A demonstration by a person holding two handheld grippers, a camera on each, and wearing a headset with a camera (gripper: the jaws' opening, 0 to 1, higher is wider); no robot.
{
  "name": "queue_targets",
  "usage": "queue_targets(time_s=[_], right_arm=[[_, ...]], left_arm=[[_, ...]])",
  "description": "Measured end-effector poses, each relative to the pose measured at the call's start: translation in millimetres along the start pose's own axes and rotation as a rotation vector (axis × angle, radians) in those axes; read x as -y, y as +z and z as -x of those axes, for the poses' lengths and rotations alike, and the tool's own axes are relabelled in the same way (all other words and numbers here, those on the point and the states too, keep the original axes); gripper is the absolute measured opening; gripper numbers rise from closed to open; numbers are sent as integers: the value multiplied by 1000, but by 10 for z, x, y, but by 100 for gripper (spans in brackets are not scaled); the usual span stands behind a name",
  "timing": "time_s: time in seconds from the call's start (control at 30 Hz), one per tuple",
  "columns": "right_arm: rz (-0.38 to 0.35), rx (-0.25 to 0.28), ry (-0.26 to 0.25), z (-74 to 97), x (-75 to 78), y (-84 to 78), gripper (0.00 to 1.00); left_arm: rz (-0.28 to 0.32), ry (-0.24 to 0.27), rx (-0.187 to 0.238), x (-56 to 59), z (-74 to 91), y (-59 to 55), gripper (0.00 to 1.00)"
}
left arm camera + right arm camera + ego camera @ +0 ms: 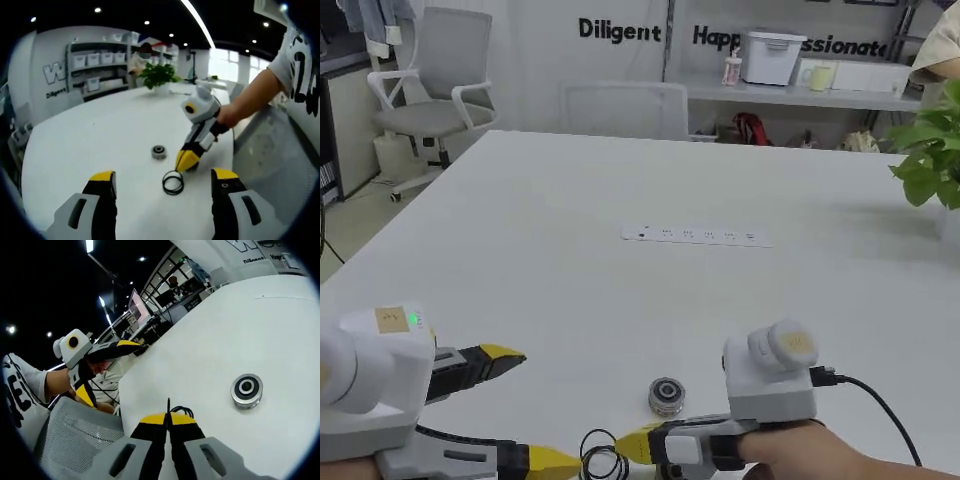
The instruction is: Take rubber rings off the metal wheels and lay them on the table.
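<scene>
In the head view, the left hand-held gripper (527,408) sits at the lower left of the frame with its yellow-tipped jaws spread wide. The right hand-held gripper (638,445) sits at the bottom centre. Its jaws are pressed together, and in the right gripper view a black sliver of the rubber rings (603,458) shows between them. The rings lie in a small bunch on the white desk (620,180), between the two grippers. The metal wheel (666,395) rests flat just above them in the frame, apart from both grippers. A power strip (695,236) lies mid-frame, and a plant (930,150) stands at the right edge.
</scene>
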State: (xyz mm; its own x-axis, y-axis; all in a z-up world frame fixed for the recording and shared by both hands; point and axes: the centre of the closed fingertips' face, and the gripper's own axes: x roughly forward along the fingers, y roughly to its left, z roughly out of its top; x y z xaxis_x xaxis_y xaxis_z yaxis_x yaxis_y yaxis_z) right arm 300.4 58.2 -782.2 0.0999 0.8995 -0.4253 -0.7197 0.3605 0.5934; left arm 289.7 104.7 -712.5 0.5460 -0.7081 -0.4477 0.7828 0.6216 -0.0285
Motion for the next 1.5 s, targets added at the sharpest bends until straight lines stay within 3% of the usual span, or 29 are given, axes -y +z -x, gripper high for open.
queue_targets(time_s=[0.23,0.53,0.83,1.1,1.37,1.5], right_arm=[[79,-27,-31,-11,29,-38,0],[137,-26,-53,34,54,-28,14],[187,16,-73,156,73,80,27],[167,89,-76,294,50,218,32],[217,123,-83,465,-32,303,39],[201,154,-90,565,-24,333,42]], left_arm=[[1,-2,-4,29,-7,-7,79],[-2,2,-8,18,1,6,79],[-4,3,-10,30,-15,26,79],[2,11,7,30,-17,88,79],[12,27,23,3,6,116,79],[17,38,29,-17,24,126,79]])
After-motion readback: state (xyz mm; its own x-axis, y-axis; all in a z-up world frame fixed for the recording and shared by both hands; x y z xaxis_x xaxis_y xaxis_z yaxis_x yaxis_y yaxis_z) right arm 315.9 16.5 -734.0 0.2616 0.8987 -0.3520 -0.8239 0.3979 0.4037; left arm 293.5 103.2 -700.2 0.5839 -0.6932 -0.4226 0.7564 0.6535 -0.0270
